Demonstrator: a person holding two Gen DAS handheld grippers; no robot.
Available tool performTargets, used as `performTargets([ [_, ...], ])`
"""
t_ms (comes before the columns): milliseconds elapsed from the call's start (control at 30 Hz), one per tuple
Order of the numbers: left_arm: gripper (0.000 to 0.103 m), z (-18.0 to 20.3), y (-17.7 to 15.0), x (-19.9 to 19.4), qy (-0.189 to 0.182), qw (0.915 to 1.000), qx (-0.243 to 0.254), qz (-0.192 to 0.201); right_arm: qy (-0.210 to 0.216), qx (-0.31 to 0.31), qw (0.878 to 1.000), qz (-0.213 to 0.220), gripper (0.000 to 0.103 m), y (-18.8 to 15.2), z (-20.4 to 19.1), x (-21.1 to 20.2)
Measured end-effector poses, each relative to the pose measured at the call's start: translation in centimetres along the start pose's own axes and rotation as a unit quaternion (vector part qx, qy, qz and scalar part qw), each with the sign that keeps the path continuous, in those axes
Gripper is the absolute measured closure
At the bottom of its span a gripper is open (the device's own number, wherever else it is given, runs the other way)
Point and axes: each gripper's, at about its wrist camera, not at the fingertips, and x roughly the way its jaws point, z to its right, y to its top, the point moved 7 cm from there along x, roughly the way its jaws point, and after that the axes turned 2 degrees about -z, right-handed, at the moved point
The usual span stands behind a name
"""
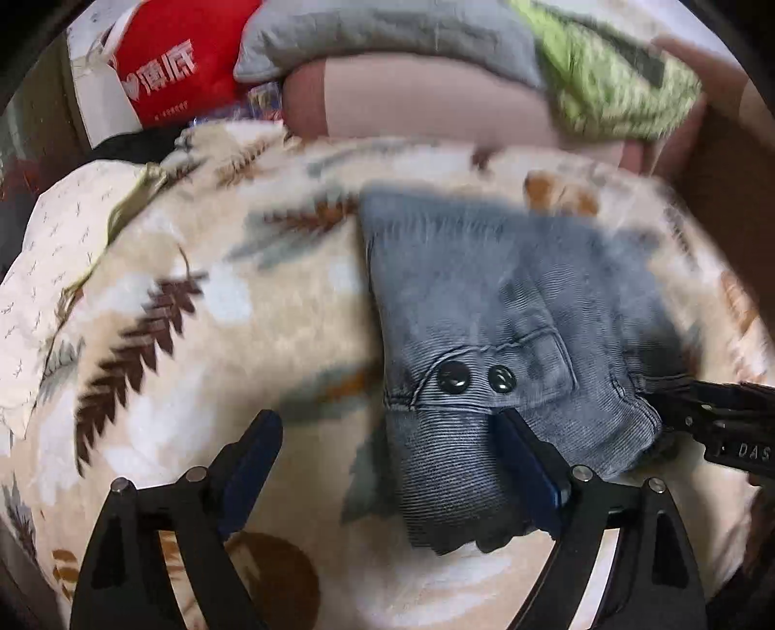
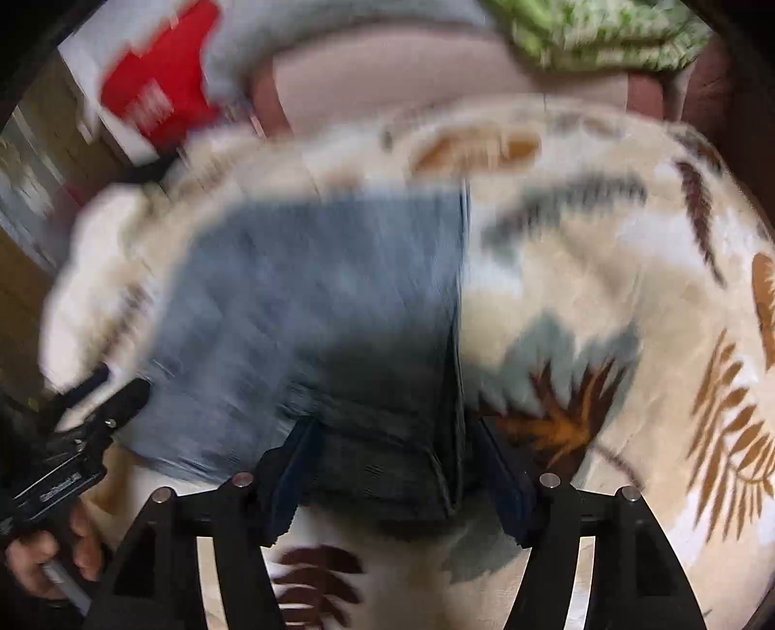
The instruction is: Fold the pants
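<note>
Folded blue-grey corduroy pants (image 1: 489,310): centre frame, on cream leaf-print fleece blanket (image 1: 203,310). Left hand-held gripper (image 1: 387,465) and right hand-held gripper (image 2: 392,472): both spread wide, straddling waistband. Upper left: red printed bag (image 1: 179,58), grey cushion (image 1: 387,34). Upper right: green patterned fabric (image 1: 610,82).

A bed is covered by a cream fleece blanket (image 1: 271,300) printed with brown, grey and orange fern leaves. Folded blue-grey pants (image 1: 489,310) are laid directly on the blanket. At its far edge a pink pillow (image 1: 426,102) is seen, with a grey cushion (image 1: 387,34) resting on it.
</note>
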Motion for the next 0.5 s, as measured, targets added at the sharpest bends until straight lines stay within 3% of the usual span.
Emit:
performTargets([
  [133,0.014,-0.6,0.4,-3.5,0.005,0.9995,-0.02,0.025,-0.007,0.012,0.999,0.032,0.031,-0.8,0.3,-2.9],
  [233,0.013,-0.7,0.1,-6.2,0.02,0.9983,-0.02,0.051,-0.031,-0.007,0.997,0.068,0.014,-2.3,-0.1,-6.4],
  [333,0.012,-0.4,-1.1,-7.5,0.015,0.9983,-0.033,0.045,-0.035,-0.023,0.996,0.082,0.0,-5.2,-1.0,-8.4],
  [500,0.012,0.5,-2.8,-8.7,0.007,0.9985,-0.037,0.04,-0.054,-0.039,0.994,0.083,0.0,-9.1,-1.9,-8.6],
])
